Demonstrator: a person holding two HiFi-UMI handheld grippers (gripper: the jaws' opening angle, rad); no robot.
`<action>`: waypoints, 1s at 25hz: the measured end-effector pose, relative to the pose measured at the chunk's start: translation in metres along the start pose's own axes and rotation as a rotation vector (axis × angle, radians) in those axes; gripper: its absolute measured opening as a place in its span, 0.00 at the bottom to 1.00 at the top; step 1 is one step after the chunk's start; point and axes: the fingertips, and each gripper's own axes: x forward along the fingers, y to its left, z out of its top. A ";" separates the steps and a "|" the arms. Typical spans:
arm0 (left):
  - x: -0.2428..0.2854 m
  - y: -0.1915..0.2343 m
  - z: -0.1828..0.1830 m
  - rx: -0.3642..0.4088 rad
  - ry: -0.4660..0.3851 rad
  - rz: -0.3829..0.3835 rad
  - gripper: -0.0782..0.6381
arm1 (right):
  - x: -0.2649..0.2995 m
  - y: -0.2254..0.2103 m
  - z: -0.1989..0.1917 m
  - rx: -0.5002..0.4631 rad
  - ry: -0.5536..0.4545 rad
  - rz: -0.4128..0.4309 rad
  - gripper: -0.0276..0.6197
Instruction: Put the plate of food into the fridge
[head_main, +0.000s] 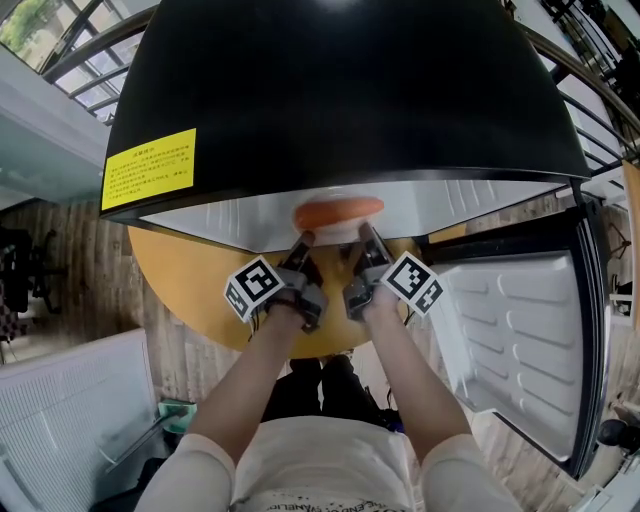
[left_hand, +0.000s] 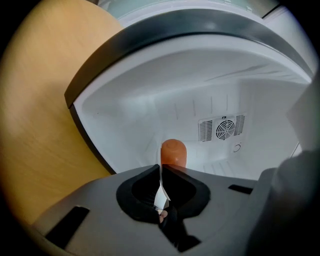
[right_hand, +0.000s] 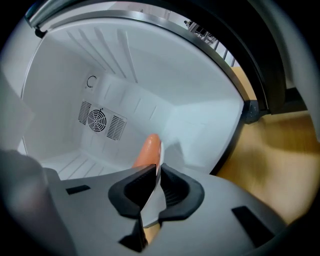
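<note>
Pinching the near rim of the white plate (left_hand: 161, 192), the left gripper (left_hand: 160, 167) has its two dark jaws pressed together on the thin edge. The right gripper (right_hand: 157, 170) clamps the same rim in the same way. In the head view the two grippers sit side by side at frame centre, marker cubes turned outward, and the plate spans the gap between them. An orange piece of food (head_main: 338, 212) lies on the plate. Plate and food are at the mouth of the black fridge (head_main: 340, 90), just under the front edge of its top. In both gripper views the food shows just beyond the jaw tips against the white interior, which runs on to a back wall bearing a round fan grille (left_hand: 225, 128). The fridge's dark front rim (left_hand: 95, 75) arcs across the upper left of the left gripper view and the upper right of the right gripper view. The door (head_main: 520, 320) stands swung wide at the right of the head view. A round wooden table (head_main: 190, 290) carries the fridge.
</note>
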 end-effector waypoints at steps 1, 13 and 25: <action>0.002 0.001 0.000 0.002 -0.002 0.001 0.15 | 0.002 -0.001 0.001 -0.001 0.000 -0.004 0.11; 0.018 0.012 0.010 0.005 -0.027 0.027 0.15 | 0.019 -0.011 0.002 0.001 -0.015 -0.035 0.11; 0.026 0.023 0.015 0.018 -0.040 0.076 0.15 | 0.031 -0.019 -0.001 -0.014 -0.022 -0.082 0.11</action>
